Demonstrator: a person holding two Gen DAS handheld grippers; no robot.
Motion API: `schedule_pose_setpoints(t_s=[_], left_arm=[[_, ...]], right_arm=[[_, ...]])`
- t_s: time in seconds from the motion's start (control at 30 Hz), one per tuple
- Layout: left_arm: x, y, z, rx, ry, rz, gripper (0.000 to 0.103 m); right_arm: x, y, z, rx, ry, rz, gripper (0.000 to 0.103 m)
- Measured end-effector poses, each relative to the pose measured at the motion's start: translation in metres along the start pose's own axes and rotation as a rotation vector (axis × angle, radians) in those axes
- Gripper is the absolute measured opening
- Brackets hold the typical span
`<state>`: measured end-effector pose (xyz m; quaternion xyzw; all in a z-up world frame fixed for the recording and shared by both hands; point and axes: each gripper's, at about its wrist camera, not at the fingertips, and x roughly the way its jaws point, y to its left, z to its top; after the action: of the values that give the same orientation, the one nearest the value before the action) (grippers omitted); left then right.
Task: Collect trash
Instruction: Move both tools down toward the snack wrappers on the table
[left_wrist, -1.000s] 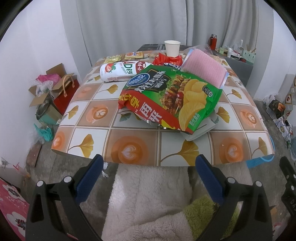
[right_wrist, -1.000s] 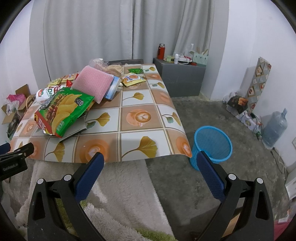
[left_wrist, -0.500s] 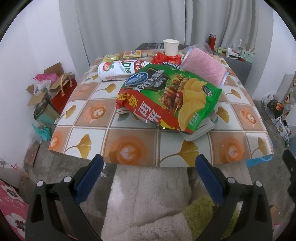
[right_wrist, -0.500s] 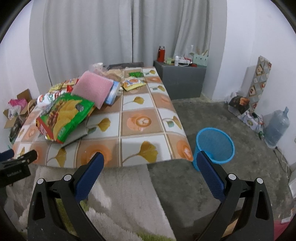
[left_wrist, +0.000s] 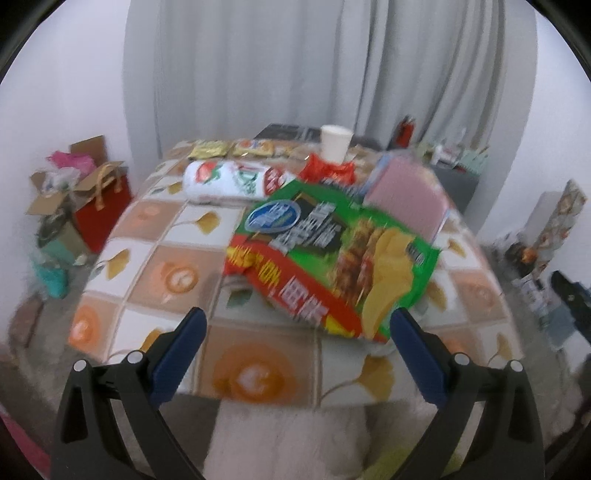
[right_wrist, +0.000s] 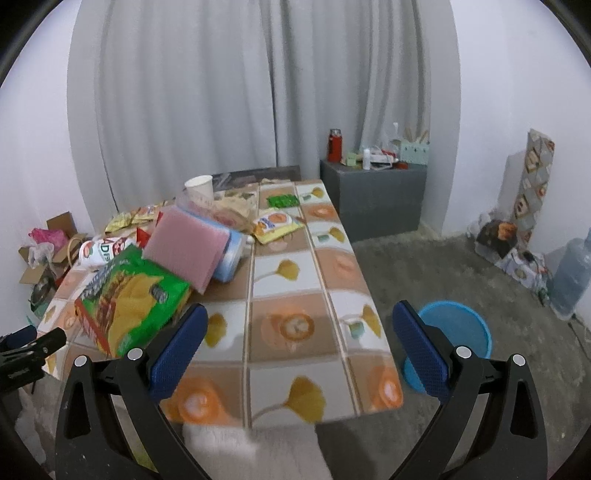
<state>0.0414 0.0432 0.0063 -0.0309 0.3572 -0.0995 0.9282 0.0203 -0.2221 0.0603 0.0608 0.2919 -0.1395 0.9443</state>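
Left wrist view: both tools gape wide, empty; chip bag (left_wrist: 332, 266) fronts paper cup (left_wrist: 334, 143), pink pack (left_wrist: 406, 195).

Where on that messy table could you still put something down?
The patterned tablecloth lies bare along the side nearest the blue mesh bin, and across the near edge. The far-left half is crowded: green crisp bag, pink sponge pad, white paper cup.

On the counter (right_wrist: 288, 280), the chip bag (right_wrist: 129, 299) lies nearest; behind it leans the sponge pack (right_wrist: 184, 251), the paper cup (right_wrist: 199, 186) farther back. The wastebasket (right_wrist: 458, 332) stands on the floor right of the counter.
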Motion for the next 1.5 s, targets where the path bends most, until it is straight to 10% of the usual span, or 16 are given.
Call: schedule_pose_setpoints(t_s=[0.17,0.53,0.83,1.03,1.37,1.5], left_arm=[[0.010,0.001,0.019,0.005,-0.062,-0.109,0.097],[0.068,-0.020,0.113,0.035,-0.025,-0.389,0.085],[0.126,-0.070,0.142,0.276,0.124,-0.449,0.068],[0.132,-0.063,0.161,0.235,0.150,-0.485,0.062],[0.155,-0.034,0.210,0.019,0.212,-0.521,0.060],[0.188,-0.043,0.240,0.028,0.349,-0.532,0.060]], right_arm=[[0.023,-0.001,0.019,0.038,0.018,0.132,0.092],[0.125,-0.003,0.051,0.268,0.224,0.442,0.046],[0.175,-0.032,0.060,0.466,0.344,0.572,0.045],[0.205,-0.047,0.084,0.575,0.403,0.653,0.055],[0.241,-0.040,0.154,0.310,0.384,0.519,0.062],[0.274,-0.049,0.152,0.297,0.467,0.439,0.062]])
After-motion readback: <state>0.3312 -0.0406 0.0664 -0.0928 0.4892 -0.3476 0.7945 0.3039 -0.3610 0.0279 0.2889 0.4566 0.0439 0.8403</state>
